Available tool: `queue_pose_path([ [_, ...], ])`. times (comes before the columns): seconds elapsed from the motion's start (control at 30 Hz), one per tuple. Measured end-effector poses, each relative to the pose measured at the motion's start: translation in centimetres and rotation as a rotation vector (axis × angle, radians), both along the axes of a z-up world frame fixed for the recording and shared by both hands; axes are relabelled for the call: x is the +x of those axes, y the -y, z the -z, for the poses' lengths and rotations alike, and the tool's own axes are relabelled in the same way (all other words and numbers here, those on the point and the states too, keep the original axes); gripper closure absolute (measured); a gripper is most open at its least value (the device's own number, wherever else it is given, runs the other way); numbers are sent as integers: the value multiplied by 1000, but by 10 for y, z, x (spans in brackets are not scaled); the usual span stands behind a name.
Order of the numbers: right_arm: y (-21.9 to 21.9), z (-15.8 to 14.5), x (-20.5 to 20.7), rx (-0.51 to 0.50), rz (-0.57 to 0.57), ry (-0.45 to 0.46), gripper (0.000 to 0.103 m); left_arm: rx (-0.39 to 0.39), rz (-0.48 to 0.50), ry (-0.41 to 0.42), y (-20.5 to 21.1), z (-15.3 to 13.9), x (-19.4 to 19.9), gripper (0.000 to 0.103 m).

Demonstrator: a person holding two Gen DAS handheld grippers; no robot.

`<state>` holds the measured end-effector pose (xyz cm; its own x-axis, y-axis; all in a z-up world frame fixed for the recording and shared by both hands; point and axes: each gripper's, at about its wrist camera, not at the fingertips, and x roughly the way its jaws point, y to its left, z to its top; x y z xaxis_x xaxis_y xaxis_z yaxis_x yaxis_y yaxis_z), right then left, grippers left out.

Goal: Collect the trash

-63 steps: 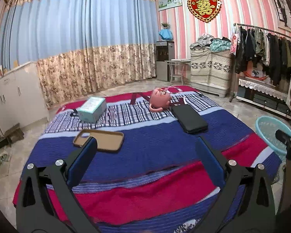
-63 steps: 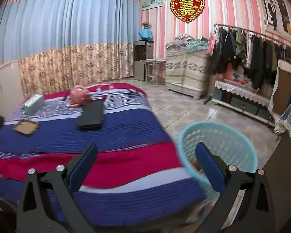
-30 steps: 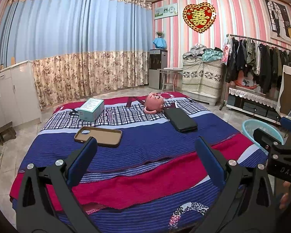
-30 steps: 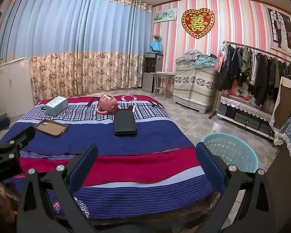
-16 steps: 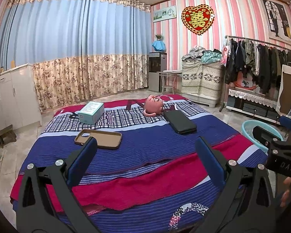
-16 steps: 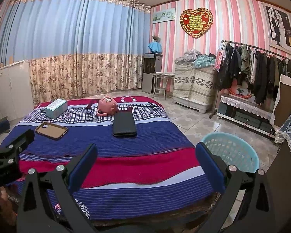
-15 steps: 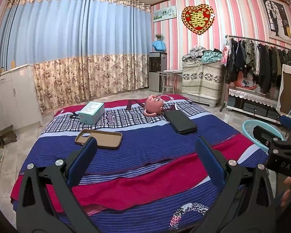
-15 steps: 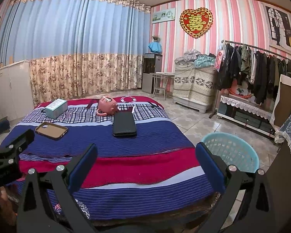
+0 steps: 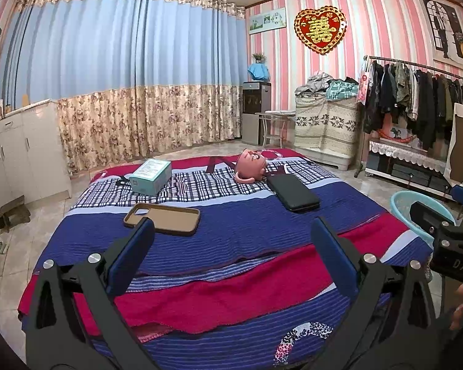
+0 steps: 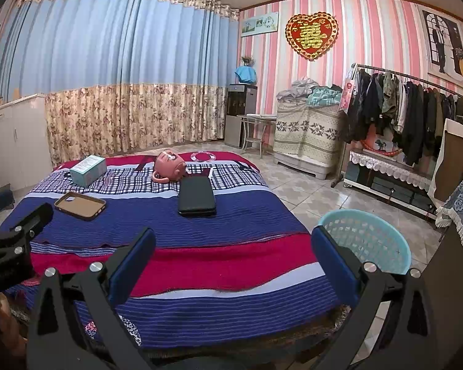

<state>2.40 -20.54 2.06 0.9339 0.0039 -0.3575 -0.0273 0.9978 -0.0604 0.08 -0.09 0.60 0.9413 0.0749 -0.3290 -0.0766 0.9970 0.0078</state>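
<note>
At the foot of the bed (image 9: 231,240), low in both frames, we hold the left hand-held gripper (image 9: 231,252) and the right hand-held gripper (image 10: 233,254) with their blue pads spread wide and nothing between them. On the striped cover lie four things we could take for trash: a teal box (image 9: 151,176) at the upper left of the bed, a brown phone case (image 9: 162,219) nearer us on the left, a pink cup (image 9: 250,166) tipped on its side near the far middle, and a black wallet (image 9: 293,192) just to the right of it. The blue basket (image 10: 365,240) stands on the floor at the lower right of the right-wrist view, beside the bed's corner; what it holds we cannot tell. Which items count as trash we can only guess. We judge the box light and stiff, best pinched across its narrow sides, though thin card may cave under a hard squeeze. The case looks thin and springy; lying flat on soft bedding, it wants one pad slid under an edge. The cup looks rigid and smooth, likely to roll, so its rim or handle is the surer hold. All sit well apart from both grippers, so we must reach across the bed first.
</note>
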Motion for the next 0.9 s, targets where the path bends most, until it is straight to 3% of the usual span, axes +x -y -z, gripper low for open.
queue_pose_path([
  [0.9,0,1,-1,1,3,1,5,-5,2,-3,-1,0,2,5],
])
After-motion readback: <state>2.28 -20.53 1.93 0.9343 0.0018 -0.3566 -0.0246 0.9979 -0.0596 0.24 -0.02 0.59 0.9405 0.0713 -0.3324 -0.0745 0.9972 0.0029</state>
